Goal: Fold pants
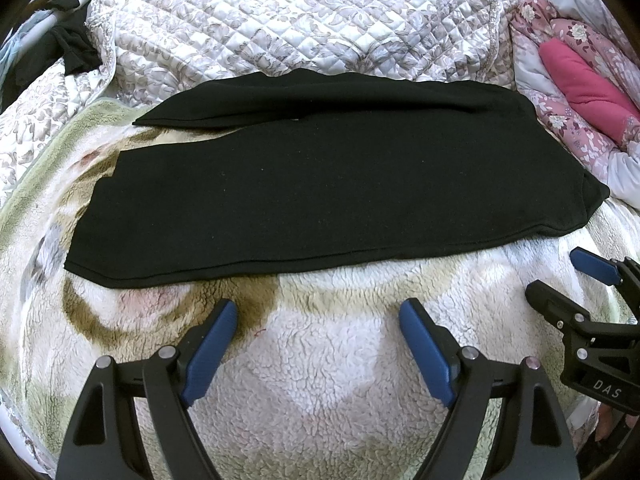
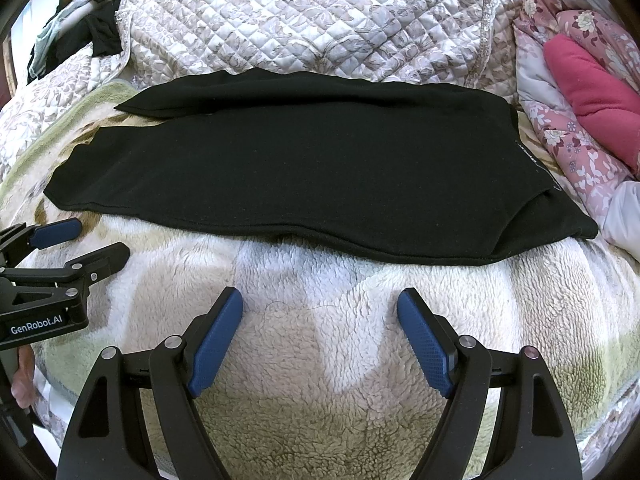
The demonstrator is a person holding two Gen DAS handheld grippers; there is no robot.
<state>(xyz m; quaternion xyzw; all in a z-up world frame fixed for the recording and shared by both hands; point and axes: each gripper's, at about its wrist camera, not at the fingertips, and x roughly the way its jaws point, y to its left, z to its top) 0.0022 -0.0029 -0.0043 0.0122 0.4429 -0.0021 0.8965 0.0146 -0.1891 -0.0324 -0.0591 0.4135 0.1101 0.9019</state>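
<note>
The black pants lie flat across the middle of the frame in both views, stretched from left to right on a fluffy blanket with cream, tan and green patches. In the left wrist view the two legs point to the left side of the frame, one on top near the upper middle and one wider below it, with a small gap of blanket showing between their ends. The wider part of the pants sits at the right side of the frame. The left gripper is at the bottom middle of its own view, with its two blue fingers spread wide apart and holding nothing, just above the blanket and near the lower edge of the pants. The right gripper is at the bottom middle of its view, also spread wide and holding nothing. It also shows at the right edge of the left wrist view. A quilted cover with a gray leaf print fills the top of the frame. A pink flowered quilt and a bright pink cloth are at the upper right. Some dark clothes hang at the upper left.
</note>
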